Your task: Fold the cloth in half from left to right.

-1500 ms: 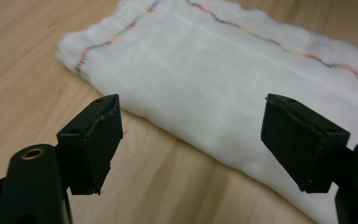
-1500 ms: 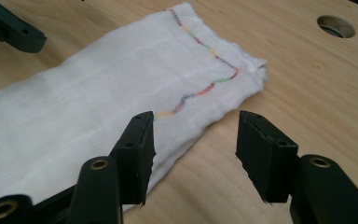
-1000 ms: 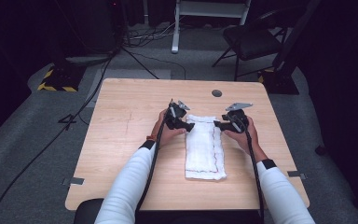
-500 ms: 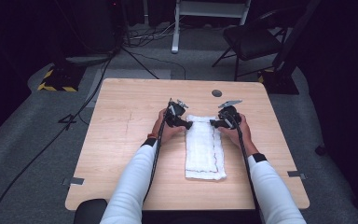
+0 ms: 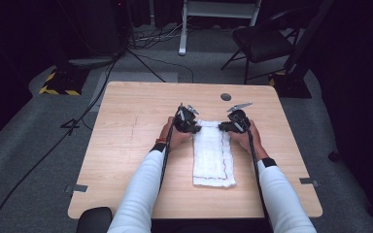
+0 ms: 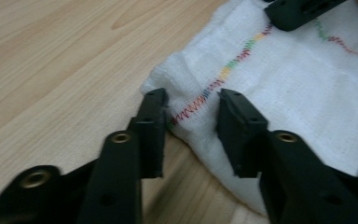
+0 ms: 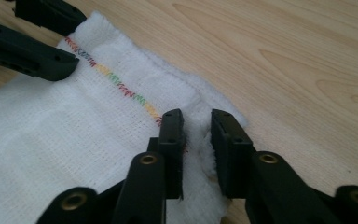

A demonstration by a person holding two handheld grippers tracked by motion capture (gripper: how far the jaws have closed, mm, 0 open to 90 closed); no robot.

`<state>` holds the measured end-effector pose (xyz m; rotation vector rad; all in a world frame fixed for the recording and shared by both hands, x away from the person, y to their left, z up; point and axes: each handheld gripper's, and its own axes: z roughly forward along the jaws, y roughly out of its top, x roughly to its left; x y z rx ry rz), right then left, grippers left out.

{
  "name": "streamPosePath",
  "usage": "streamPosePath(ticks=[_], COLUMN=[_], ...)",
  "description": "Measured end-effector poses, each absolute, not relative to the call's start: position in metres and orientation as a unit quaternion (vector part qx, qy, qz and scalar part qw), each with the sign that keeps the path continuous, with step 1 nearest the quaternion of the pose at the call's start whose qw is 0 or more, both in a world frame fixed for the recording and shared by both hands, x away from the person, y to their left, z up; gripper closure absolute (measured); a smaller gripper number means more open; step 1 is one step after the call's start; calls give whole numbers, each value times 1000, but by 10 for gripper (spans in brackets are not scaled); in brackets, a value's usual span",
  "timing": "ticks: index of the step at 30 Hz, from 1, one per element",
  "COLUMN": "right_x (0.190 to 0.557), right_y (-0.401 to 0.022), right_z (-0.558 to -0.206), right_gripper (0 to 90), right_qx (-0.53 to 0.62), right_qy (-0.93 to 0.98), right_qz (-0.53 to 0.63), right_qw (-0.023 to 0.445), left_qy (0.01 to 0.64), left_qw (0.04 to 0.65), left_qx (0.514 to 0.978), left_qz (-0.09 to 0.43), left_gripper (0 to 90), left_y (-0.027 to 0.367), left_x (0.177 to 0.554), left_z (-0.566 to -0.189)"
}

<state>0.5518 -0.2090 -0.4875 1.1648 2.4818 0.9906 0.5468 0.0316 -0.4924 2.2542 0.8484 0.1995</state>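
**Both grippers pinching the far corners of the towel**

The white folded towel (image 5: 212,154) lies lengthwise near the middle of the wooden table (image 5: 126,145), with its far short edge up where both hands work. The left gripper (image 5: 194,128) sits on the far-left corner and the right gripper (image 5: 225,127) on the far-right corner.

Both sets of jaws have just been closing. In the left gripper view the 2 jaws straddle the corner of the cloth, right over the rainbow zigzag stitching (image 6: 223,74), but a visible gap remains and the pads don't look fully pressed yet. In the right gripper view the jaws stand narrow with a bunched ridge of the towel's edge (image 7: 198,135) squeezed between them, so that side looks like a real pinch.

So the step in hand looks like grasping the 2 far corners, probably for another fold. The next move calls for the left side to finish its bite, then both hands lifting together and evenly, carrying the far edge back toward the near end so the layers don't slide apart.
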Motion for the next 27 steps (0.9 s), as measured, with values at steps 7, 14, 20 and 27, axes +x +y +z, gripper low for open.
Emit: streamPosePath(ticks=[7,14,20,27], right_x=[548,549,543,531], right_y=[-204,-204,-205,-207], right_z=[-485,-474,-453,-436], right_gripper=[830,837,840,840], right_qx=[383,383,372,348], right_qy=[854,839,829,827], right_qz=[326,352,376,398], right_qw=[134,158,182,193], left_qy=[320,324,316,296], left_qw=[356,357,378,406], left_qx=[875,870,860,851], left_qz=[74,104,135,155], left_gripper=[826,841,846,847], left_y=[29,28,33,40], left_x=[548,553,550,538], left_z=[-492,-484,-463,-447])
